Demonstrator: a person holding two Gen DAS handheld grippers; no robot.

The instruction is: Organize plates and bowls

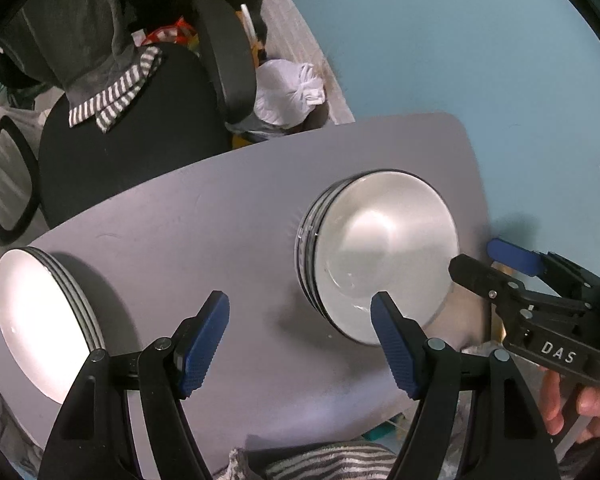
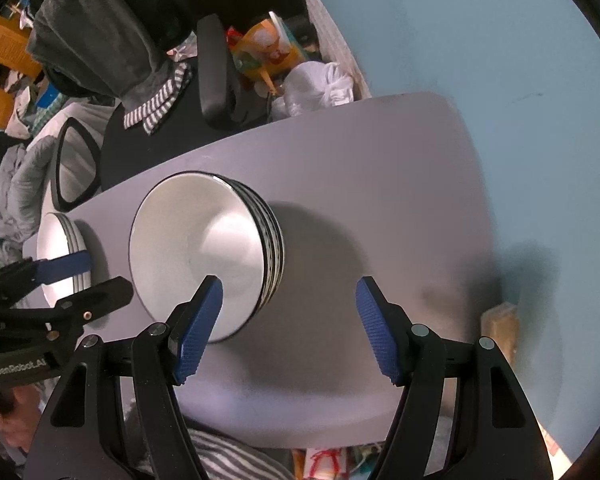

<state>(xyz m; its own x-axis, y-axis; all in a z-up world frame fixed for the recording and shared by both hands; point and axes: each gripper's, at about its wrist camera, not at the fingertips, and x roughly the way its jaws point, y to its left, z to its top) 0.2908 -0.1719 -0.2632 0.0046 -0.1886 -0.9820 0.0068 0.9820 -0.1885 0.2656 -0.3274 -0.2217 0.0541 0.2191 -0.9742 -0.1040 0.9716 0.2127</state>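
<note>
A stack of white bowls with dark rims (image 1: 384, 252) stands on the grey table (image 1: 220, 240), also in the right wrist view (image 2: 204, 252). A stack of white plates (image 1: 40, 320) sits at the table's left end, seen too in the right wrist view (image 2: 60, 256). My left gripper (image 1: 300, 340) is open and empty above the table between the two stacks. My right gripper (image 2: 290, 324) is open and empty just right of the bowls; it shows in the left wrist view (image 1: 476, 260) beside the bowl stack.
A black office chair (image 1: 140, 128) with draped clothes stands behind the table. A white plastic bag (image 1: 288, 92) and clutter lie on the floor by the blue wall (image 1: 460, 40). A striped cloth (image 2: 220, 460) lies at the table's near edge.
</note>
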